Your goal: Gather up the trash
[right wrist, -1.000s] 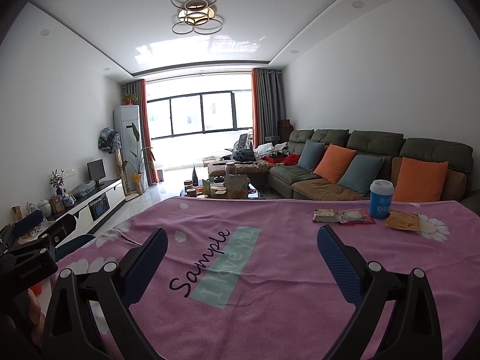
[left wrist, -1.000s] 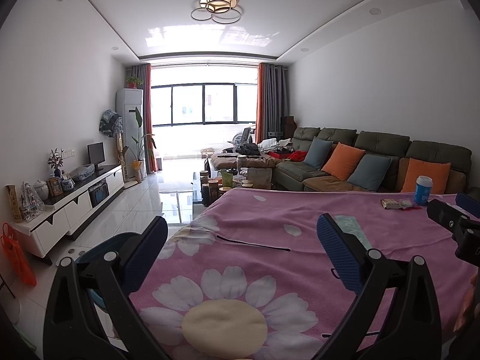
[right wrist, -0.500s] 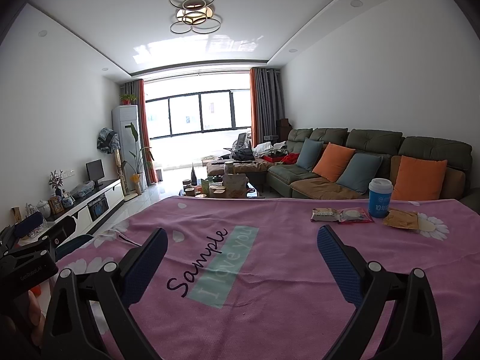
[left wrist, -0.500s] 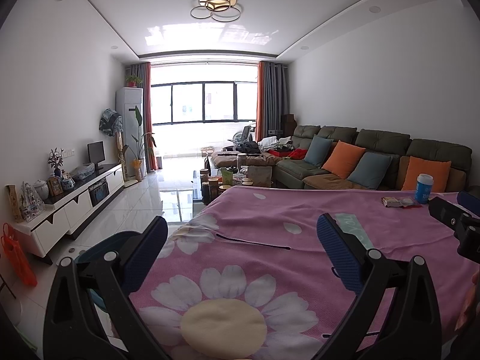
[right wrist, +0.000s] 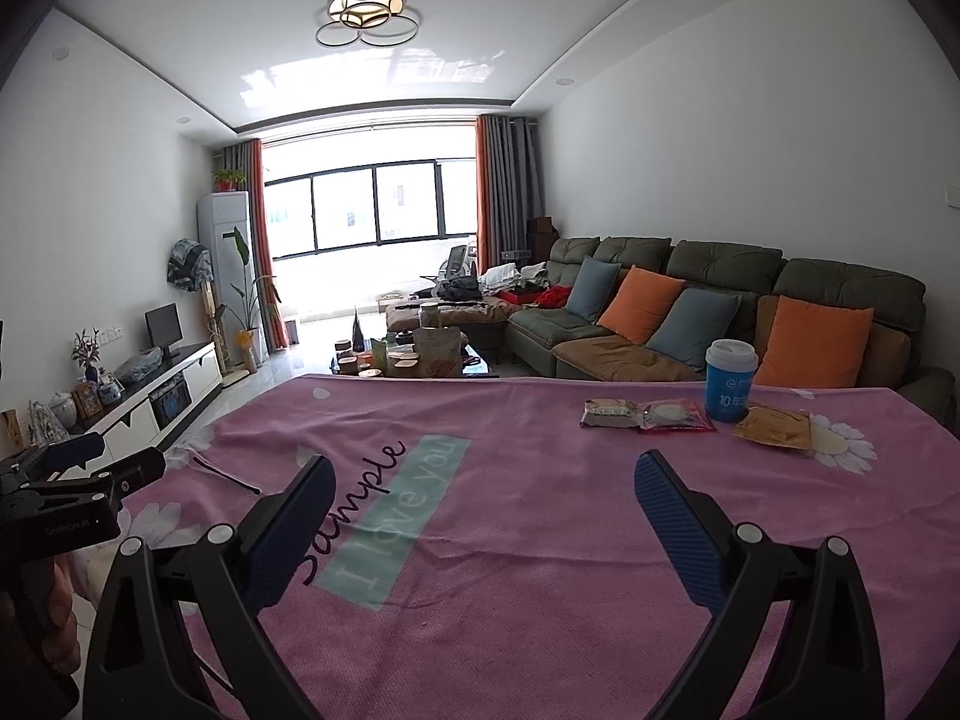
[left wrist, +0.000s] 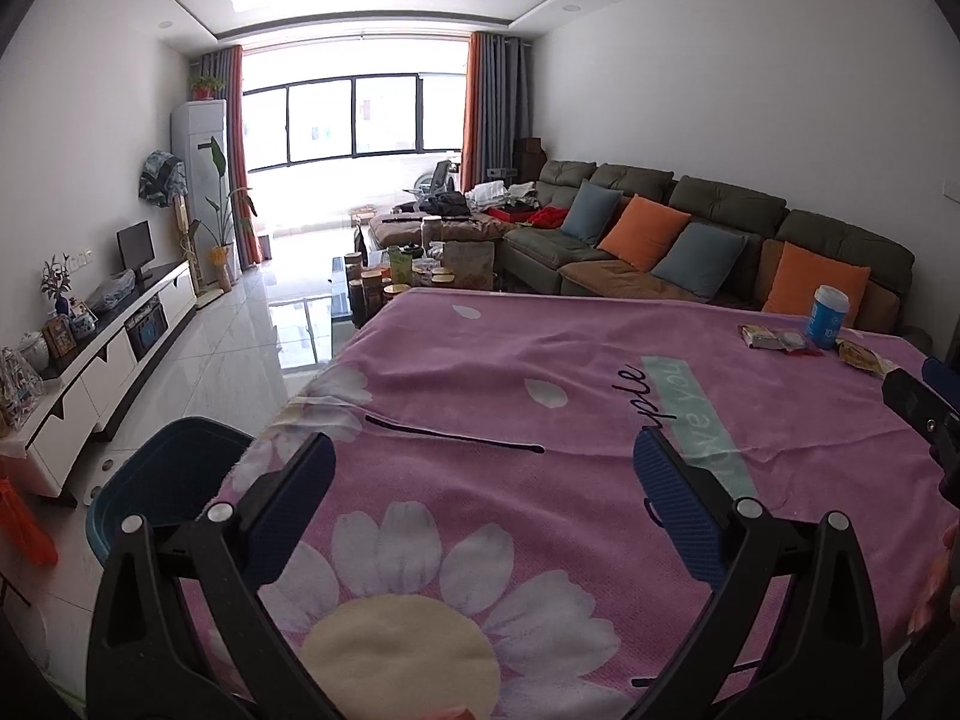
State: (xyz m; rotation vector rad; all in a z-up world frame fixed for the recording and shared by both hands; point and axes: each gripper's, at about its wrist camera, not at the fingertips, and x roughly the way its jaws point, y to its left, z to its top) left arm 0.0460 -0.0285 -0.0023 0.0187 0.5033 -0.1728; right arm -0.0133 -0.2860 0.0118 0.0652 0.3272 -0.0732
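Living-room daylight falls on a bench draped in a pink blanket [right wrist: 540, 540] printed with white daisies and a teal "I love you" band. At the far left a white TV cabinet [left wrist: 108, 360] runs along the wall, and just beside the bench's near-left corner a dark blue bin [left wrist: 162, 480] stands on the tiled floor. The left tool [left wrist: 483, 486] hovers over the near-left part of the blanket with its blue-padded fingers spread wide and nothing between them. The right tool [right wrist: 483, 507] hangs above the middle of the blanket, likewise spread wide and empty. Toward the far right edge of the bench the trash lies in a row: a brown snack wrapper [right wrist: 609, 413], touching it a red-edged wrapper [right wrist: 678, 417], then an upright blue paper cup [right wrist: 729, 381] with a white lid, and just beside the cup a tan packet [right wrist: 774, 427]. All of it lies well apart from both tools. Beyond the bench, along the right wall, stands a dark green sofa [right wrist: 720, 264] with orange and blue-grey cushions.
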